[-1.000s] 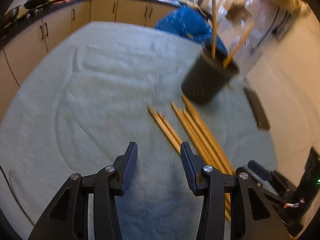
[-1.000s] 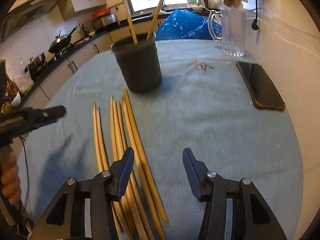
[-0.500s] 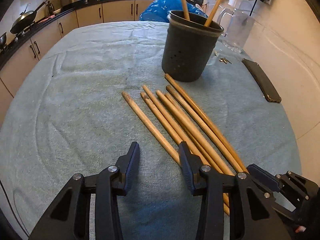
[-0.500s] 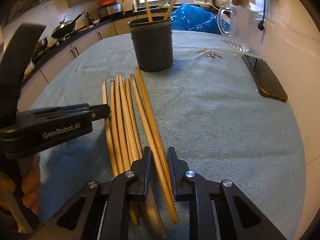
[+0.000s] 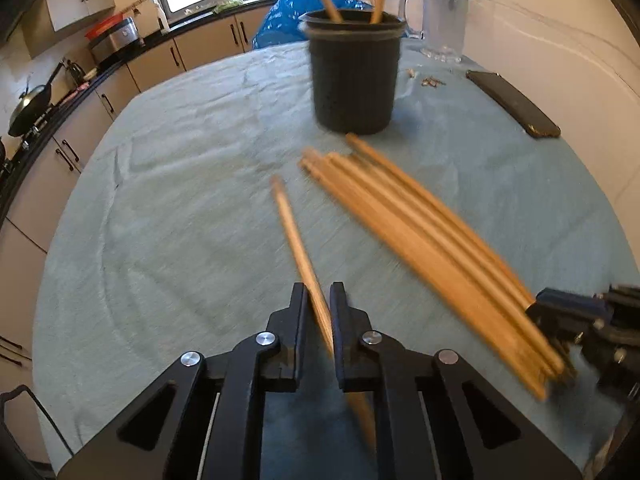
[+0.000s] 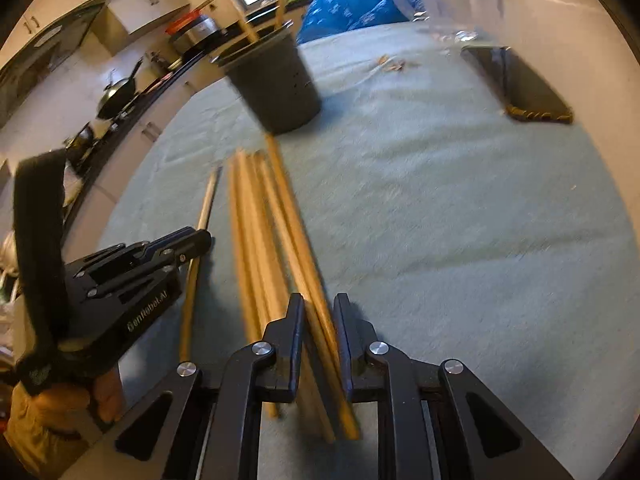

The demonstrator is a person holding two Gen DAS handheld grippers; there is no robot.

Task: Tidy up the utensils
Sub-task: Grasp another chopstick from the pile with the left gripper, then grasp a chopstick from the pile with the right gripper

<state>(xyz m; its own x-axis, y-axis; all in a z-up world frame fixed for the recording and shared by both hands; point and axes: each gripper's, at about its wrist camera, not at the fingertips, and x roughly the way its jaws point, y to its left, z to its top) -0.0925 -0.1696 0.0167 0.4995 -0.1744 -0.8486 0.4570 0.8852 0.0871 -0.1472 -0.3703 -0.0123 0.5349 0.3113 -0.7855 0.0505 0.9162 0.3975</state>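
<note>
L gripper [image 5: 319,304] has just been closing and is now clamped on a single chopstick [image 5: 294,236], the one that lay apart from the rest on the side away from the R gripper. The stick runs forward btwn the jaws, its far tip over the cloth, pointing roughly toward the holder. Looks like a grip near the butt end, prob. so the long free part can be swung up and dropped tip-first into the pot.

R gripper [image 6: 318,320] has also just been closing; it's clenched on what looks like two chopsticks [image 6: 298,248] at the R edge of the bundle [image 6: 250,236]. Can't be sure of the count, the view is blurred. They're held near the near ends too, same reason I'd guess.

The other sticks lie side by side on the cloth, roughly parallel, near the table's near edge, far ends pointing at the black holder [image 5: 355,76]. The holder stands upright toward the far edge w/ two sticks already leaning in it, so the job is partly done; several are left.

Further out: a dark phone [image 5: 514,104] by the R edge, a clear glass jug [image 5: 444,12] at the far R corner, small crumbs btwn them. The teal cloth [image 5: 168,208] covers the whole table and prob. keeps the sticks from rolling. A person's hand [image 6: 52,412] shows on the L gripper's handle.
</note>
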